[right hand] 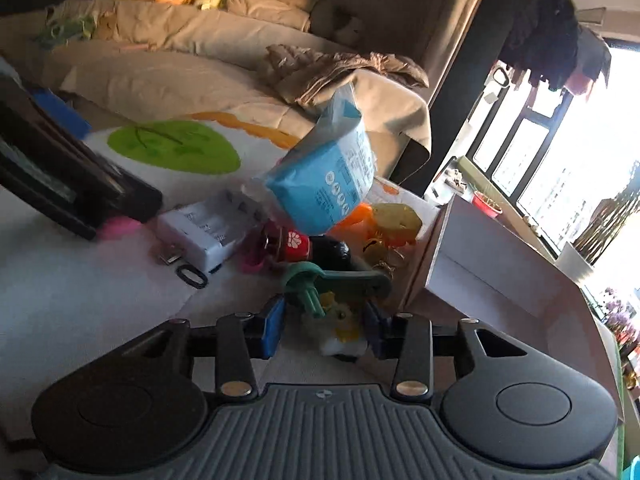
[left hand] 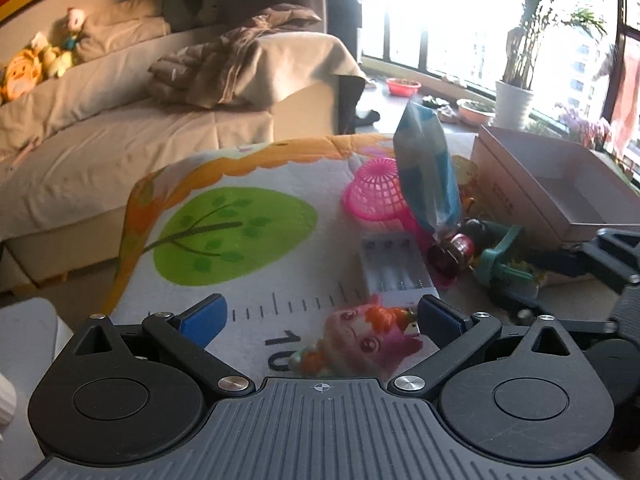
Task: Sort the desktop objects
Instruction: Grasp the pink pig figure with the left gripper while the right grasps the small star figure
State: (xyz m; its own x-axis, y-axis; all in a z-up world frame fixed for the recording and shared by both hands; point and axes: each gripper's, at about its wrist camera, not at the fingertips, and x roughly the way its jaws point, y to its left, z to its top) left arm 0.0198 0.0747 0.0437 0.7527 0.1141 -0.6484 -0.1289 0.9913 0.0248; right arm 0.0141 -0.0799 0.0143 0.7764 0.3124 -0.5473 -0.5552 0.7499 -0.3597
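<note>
The sorting is looking barely begun — most of the objects are still lying in a loose heap on the printed mat covering the tabletop (left hand: 256,176), and the open white cardboard box (left hand: 560,184) at the right of the left wrist view is showing a bare interior as far as can be seen.

The left gripper (left hand: 320,320) is hovering with its jaws spread wide around a pink cartoon doll figure (left hand: 360,344) at the bottom centre of the frame, not yet closing on it. Just above it a white battery charger (left hand: 394,268) is lying flat, and beyond that a pink mesh basket (left hand: 374,196), a blue-and-white packet (left hand: 426,168) standing tilted, and a small dark bottle with a red label (left hand: 460,246) are crowding together.

In the right wrist view, the right gripper (right hand: 326,326) is sitting with its jaws partly open around a yellow-and-white toy (right hand: 344,328) at lower centre, a green plastic piece (right hand: 340,280) just above it. Whether the pads are touching the toy cannot be told. Everything seen here is, in my judgement, still waiting to be placed.
</note>
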